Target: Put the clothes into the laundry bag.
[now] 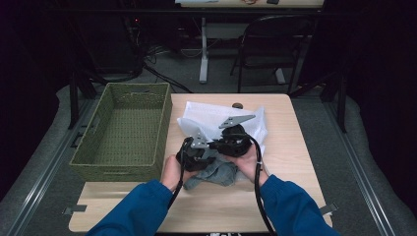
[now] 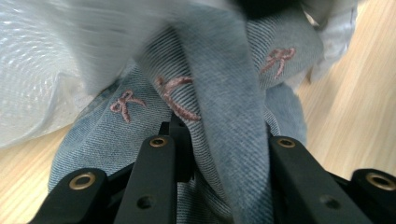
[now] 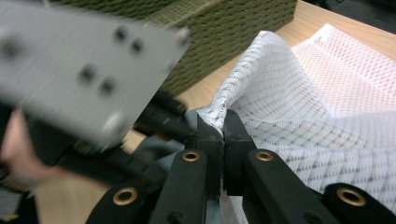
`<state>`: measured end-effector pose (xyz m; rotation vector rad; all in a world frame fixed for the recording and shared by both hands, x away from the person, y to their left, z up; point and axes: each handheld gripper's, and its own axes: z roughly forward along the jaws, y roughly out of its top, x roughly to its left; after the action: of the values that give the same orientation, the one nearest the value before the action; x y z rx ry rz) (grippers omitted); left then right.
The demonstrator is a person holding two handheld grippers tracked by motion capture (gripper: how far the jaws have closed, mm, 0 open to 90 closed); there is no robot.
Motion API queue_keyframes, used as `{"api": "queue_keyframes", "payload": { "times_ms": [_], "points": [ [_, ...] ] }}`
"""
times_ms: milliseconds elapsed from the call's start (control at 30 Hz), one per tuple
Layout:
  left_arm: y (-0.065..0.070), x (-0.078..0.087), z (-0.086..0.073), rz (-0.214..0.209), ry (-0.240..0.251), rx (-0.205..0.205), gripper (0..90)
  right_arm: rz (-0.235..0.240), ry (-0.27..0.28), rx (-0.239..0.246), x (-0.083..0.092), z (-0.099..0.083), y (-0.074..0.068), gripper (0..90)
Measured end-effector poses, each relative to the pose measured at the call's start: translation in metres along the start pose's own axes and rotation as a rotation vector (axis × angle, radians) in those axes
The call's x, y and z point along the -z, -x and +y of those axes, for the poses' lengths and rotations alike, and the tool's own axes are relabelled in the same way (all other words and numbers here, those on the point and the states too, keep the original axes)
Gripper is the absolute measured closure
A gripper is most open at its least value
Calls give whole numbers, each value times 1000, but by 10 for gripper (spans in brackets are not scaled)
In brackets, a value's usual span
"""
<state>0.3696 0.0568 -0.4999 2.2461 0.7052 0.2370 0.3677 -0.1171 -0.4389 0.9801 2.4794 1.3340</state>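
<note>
High view: both hands meet at the near middle of the wooden table (image 1: 295,162), where a grey-blue denim garment (image 1: 216,172) lies bunched just in front of a white mesh laundry bag (image 1: 206,115). A green woven basket (image 1: 129,132) stands empty at the left, touching nothing in hand.

In the right gripper view, the right gripper (image 3: 223,130) has its jaws pressed together on a raised fold of the mesh bag's edge, lifting it off the table. In the left gripper view, the left gripper (image 2: 219,144) is narrowed around a thick fold of the denim, which carries pink embroidered bows (image 2: 127,105); the cloth runs up between the jaws and away toward the bag, and the pads look to be bearing on it.

What the next move likely turns on: the bag's held edge sits just beyond and to the right of the denim, with the garment's long fold pointing at it. The left hand is the one carrying the cloth, so it would push forward under the lifted mesh while the right hand keeps the mouth up. Whether the mouth is truly open there cannot be told.
</note>
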Motion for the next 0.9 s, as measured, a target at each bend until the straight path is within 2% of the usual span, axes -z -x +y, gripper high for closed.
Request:
{"api": "queue_keyframes", "payload": {
  "times_ms": [67,100,133,167,200,267,367,400,433,467,500,533,600,700,733,767,867,900],
  "points": [
    [1,-2,-2,-20,-19,-1,714,-22,-37,19,6,-2,0,891],
    [2,-5,-5,-22,-23,2,689,-55,-111,24,9,-8,5,891],
    [2,-9,-7,-46,-32,3,689,-55,-111,24,9,-8,5,891],
    [3,-12,-10,-57,-36,8,674,-99,-149,38,9,-13,8,891],
    [4,-14,-12,-75,-39,5,645,-115,-192,48,8,-18,11,891],
    [5,-14,-12,-101,-52,-17,601,-112,-233,35,7,-28,17,891],
    [6,-3,-10,-139,-65,-28,474,-106,-257,30,9,-29,20,889],
    [2,9,-9,-163,-72,-1,352,-104,-250,29,12,-28,21,888],
    [2,9,-9,-163,-72,-1,342,-104,-250,29,12,-28,21,888],
    [0,18,-9,-140,-64,7,342,-111,-257,43,11,-28,21,887],
    [-6,27,-9,-148,-49,26,313,-117,-258,52,8,-27,22,887],
    [-6,27,-9,-148,-49,26,308,-117,-258,52,8,-27,22,887],
    [-13,34,-10,-111,-31,61,298,-124,-262,55,7,-27,22,886],
    [-24,29,-14,-54,-73,124,249,-123,-260,66,6,-22,21,885],
    [-27,21,-16,-17,-122,149,220,-127,-259,66,6,-21,20,886],
    [-27,21,-16,-17,-122,149,177,-127,-259,66,6,-21,20,886],
    [-32,13,-20,-14,-150,202,155,-131,-258,82,5,-19,19,886],
    [-34,9,-21,-26,-169,205,146,-128,-258,83,5,-19,18,886]
  ]
}}
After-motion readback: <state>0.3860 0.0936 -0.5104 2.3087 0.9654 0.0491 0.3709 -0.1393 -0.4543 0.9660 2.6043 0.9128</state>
